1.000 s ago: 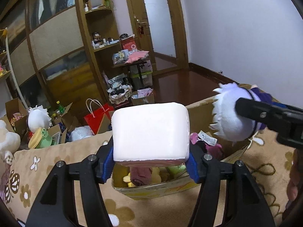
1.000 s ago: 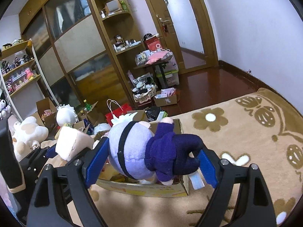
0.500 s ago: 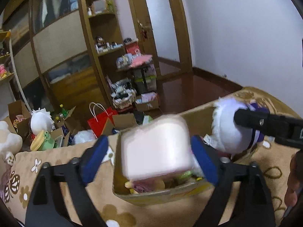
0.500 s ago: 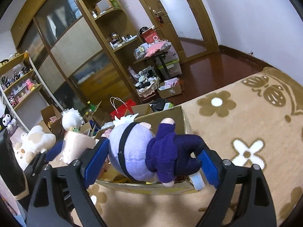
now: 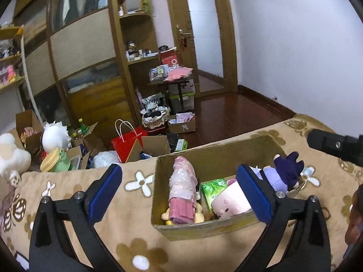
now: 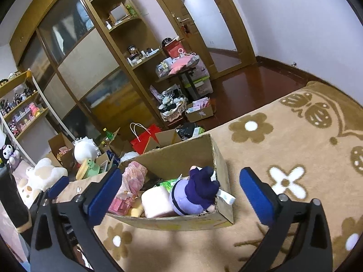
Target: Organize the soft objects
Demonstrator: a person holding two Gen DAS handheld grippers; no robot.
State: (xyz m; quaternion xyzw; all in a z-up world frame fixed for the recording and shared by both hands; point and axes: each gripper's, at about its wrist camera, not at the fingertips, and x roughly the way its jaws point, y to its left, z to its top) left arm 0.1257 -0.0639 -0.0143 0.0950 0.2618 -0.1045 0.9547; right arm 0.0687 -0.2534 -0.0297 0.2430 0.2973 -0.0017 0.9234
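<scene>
Left gripper [image 5: 179, 191]: jaws are spread wide and have just been opening; nothing is gripped, and only the open box is seen in the gap.
Pink block plush [image 5: 231, 202]: it is seen lying in the cardboard box [image 5: 213, 158], on its side with the face turned to 6 o'clock, at about 3 o'clock from the left gripper's midpoint, tucked against the right-hand blue pad.
Purple doll [image 6: 195, 192]: it is lodged in the box's near right corner, long axis running from 7 to 1 o'clock, head low, dark legs up.
Right gripper [image 6: 181, 198]: jaws are opened to full width, freshly so; the doll is framed between them but is touched by neither pad.
Nearer hand: the right is judged nearer the doll, the left nearer the block.
Next move: both are judged free to be drawn back toward 6 o'clock.
</scene>
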